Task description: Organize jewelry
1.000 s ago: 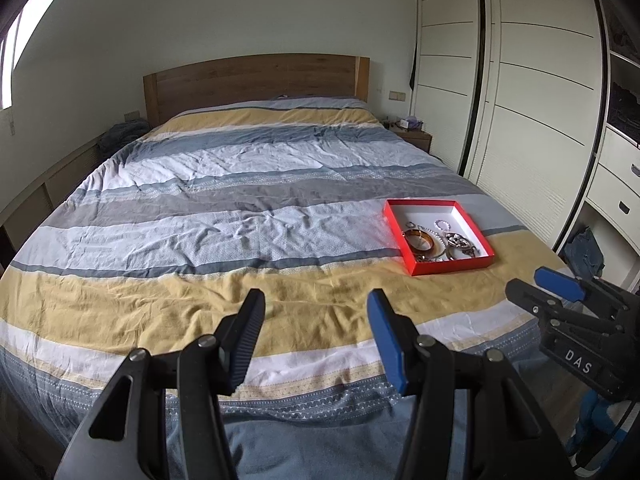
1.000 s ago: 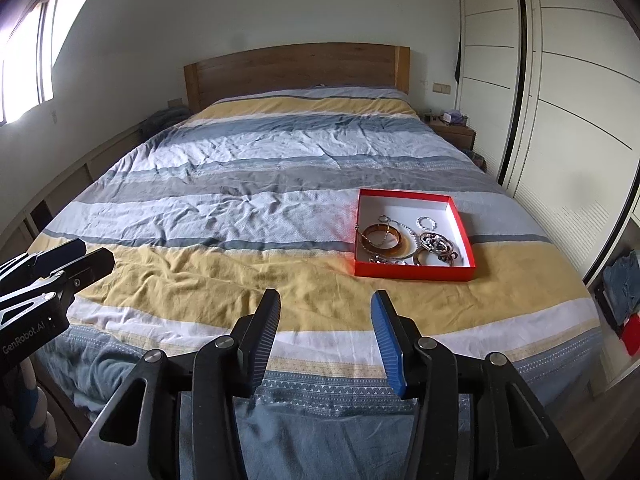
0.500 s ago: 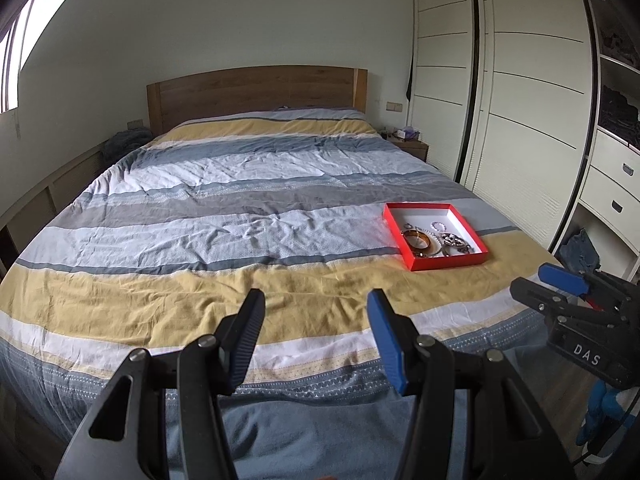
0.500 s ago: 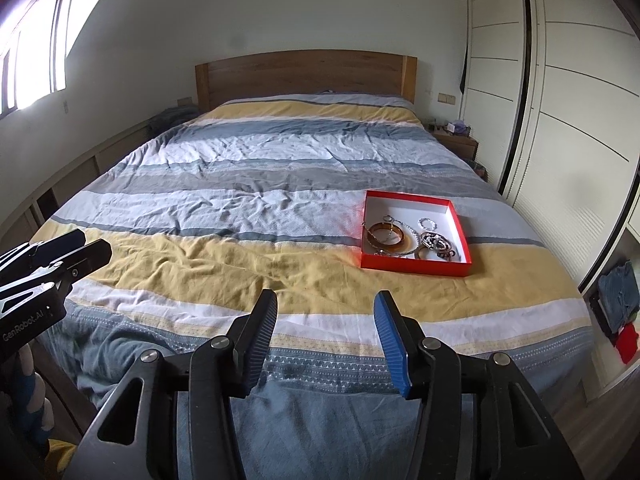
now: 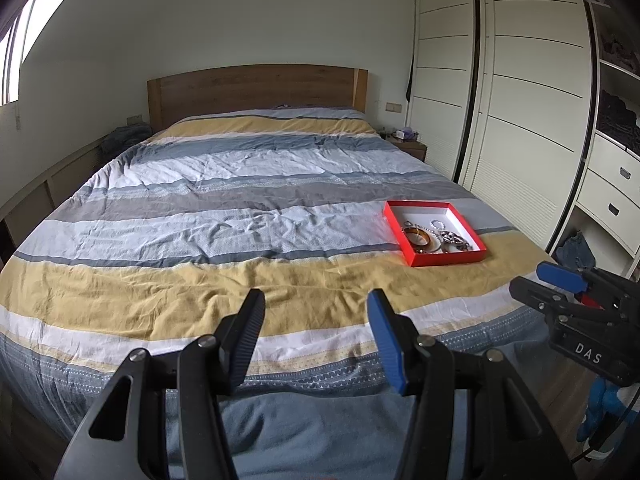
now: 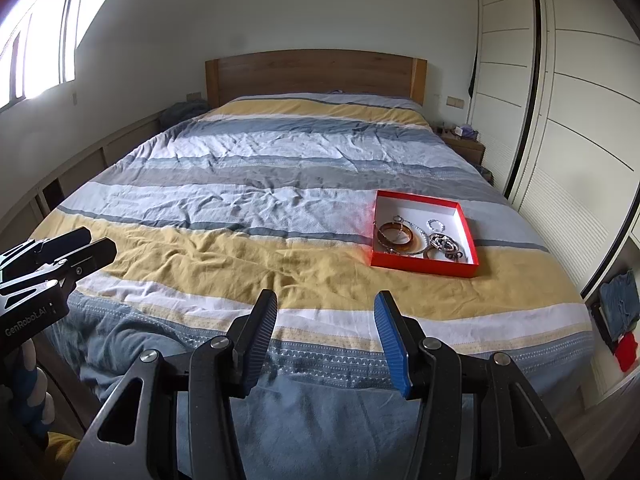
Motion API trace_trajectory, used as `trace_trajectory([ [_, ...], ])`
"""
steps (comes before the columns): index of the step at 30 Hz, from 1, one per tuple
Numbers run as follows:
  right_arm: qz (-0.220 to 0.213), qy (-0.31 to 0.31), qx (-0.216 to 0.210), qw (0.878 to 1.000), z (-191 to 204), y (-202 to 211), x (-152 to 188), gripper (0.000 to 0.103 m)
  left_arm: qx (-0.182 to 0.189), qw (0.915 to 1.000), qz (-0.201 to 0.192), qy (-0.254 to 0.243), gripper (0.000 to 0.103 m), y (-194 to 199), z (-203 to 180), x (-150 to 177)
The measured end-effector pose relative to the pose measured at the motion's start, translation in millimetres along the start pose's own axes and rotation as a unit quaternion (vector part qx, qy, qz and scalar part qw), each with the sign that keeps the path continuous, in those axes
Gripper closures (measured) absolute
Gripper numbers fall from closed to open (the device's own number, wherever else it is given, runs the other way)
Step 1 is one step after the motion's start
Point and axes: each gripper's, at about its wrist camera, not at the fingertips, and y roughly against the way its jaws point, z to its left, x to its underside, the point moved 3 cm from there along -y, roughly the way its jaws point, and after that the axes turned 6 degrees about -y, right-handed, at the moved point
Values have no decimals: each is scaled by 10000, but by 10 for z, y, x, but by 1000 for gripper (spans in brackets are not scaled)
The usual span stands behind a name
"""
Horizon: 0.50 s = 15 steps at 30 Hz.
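**Tangled trinkets wait in a red tray near the bed's right edge**

Both grippers hang over the foot of the bed [image 6: 280,184], fingers apart and holding nothing: the left gripper [image 5: 316,332] near the middle of the foot edge, the right gripper [image 6: 326,332] beside it. The red tray [image 6: 424,266] sits on the striped cover toward the right edge, well short of the headboard, well apart from both grippers.

Inside the tray lies the jewelry [image 6: 424,238], heaped at the near end. An amber bangle [image 6: 396,236] looks stiff and smooth, probably light; a grip across its rim seems the surest hold, though it may slip. The thin chains look limp and likely tangled, so lifting one may drag others. A beaded bracelet [image 6: 446,245] looks lumpy and easier to pinch. The tray looks like light card; on the soft cover it will likely tip if pressed.
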Motion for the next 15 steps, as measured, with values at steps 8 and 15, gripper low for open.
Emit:
trace_trajectory([
  [8, -8, -31, 50, 10000, -21, -1, 17, 50, 42, 10000, 34, 14, 52, -14, -2, 13],
  [15, -71, -76, 173, 9998, -71, 23, 7, 41, 31, 10000, 49, 7, 52, -31, -6, 19],
])
